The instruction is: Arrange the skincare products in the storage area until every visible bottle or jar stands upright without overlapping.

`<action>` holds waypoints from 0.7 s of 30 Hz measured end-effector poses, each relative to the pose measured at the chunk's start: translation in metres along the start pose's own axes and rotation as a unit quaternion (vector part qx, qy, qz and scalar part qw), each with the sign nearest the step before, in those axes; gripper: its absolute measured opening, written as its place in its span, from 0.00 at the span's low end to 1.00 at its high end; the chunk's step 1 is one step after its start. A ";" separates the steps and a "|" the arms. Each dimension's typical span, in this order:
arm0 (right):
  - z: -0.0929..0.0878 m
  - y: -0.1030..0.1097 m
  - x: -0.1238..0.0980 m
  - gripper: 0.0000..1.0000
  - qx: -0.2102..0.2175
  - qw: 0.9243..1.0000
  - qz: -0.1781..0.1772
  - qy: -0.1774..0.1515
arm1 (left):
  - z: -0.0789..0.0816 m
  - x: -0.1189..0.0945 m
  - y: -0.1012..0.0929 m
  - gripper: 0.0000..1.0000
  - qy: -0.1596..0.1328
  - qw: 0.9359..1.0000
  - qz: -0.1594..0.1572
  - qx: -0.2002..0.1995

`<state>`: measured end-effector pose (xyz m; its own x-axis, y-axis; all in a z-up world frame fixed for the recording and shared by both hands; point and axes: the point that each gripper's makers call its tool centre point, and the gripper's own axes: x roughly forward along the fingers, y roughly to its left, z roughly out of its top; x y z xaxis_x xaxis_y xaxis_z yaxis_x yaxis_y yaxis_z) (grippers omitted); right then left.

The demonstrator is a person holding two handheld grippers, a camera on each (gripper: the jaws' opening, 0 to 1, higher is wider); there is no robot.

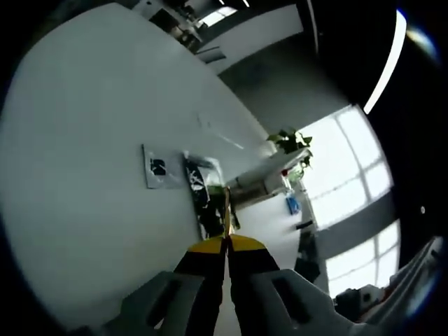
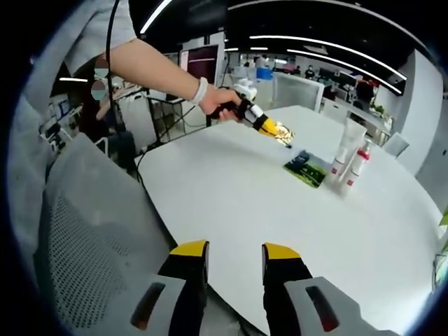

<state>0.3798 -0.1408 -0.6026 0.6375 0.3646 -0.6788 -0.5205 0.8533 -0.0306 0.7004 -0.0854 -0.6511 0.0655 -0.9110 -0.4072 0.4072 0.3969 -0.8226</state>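
Left gripper view: rolled, low over white table (image 1: 84, 140), facing windows. Right gripper view: from table edge, level, farther back, facing office interior. Shared: tabletop, dark packet (image 2: 306, 168) (image 1: 203, 185).

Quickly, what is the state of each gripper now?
Left gripper: jaws shut, pinching a thin gold-coloured item.
Right gripper: open, holding nothing, above the white table.

Two white bottles (image 2: 348, 159) upright, side by side.
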 end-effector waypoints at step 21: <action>-0.007 0.000 0.004 0.24 0.011 1.000 0.003 0.017 | -0.011 0.020 0.024 0.00 0.018 1.000 -0.005 -0.024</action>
<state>0.3783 -0.1420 -0.6099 0.6142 0.3570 -0.7038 -0.5118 0.8591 -0.0108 0.7017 -0.0931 -0.6827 0.0276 -0.9109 -0.4116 0.3638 0.3927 -0.8447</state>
